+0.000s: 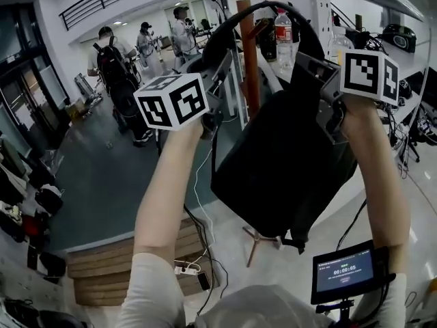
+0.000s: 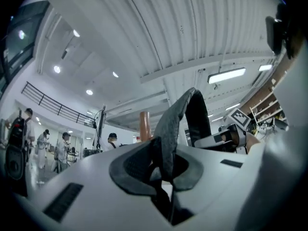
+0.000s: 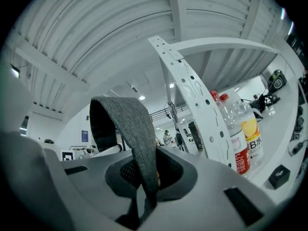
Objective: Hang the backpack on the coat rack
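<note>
The black fabric backpack [image 1: 287,162] hangs in the air right of centre, just in front of the brown wooden coat-rack pole [image 1: 250,67]. Its grey woven strap [image 2: 174,121] arches between the grippers. The left gripper [image 2: 162,176] is clamped on one end and the right gripper [image 3: 143,177] on the other.

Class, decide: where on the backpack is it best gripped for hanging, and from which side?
Probably the strap, one claw from each side, as the left claw and right claw do. It arches above the backpack, leaving the loop's middle free for the coat rack.
</note>
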Motion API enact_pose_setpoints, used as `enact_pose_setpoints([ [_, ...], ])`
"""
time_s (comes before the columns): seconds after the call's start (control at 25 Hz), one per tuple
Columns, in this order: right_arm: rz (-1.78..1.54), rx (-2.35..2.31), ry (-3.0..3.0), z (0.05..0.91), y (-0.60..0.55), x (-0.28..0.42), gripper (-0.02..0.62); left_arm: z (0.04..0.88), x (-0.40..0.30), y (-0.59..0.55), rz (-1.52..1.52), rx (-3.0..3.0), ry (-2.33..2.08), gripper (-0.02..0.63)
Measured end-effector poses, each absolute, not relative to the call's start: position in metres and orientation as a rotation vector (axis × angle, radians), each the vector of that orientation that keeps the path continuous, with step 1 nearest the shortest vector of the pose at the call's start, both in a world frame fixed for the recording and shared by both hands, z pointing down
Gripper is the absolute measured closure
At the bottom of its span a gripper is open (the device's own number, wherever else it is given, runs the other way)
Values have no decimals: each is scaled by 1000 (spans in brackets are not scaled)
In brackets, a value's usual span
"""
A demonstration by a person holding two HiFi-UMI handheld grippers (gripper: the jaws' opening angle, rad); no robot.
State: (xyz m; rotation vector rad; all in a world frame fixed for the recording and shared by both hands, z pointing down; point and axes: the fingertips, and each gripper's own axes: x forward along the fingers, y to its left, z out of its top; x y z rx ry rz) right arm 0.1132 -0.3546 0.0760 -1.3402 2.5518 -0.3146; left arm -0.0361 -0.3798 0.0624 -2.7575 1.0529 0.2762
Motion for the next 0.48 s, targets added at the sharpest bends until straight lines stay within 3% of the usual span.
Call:
enact_pose_setpoints([
  [0.48, -551, -1403, 2559, 80, -417, 109, 555, 74, -4, -492, 298, -3109, 1071, 565],
])
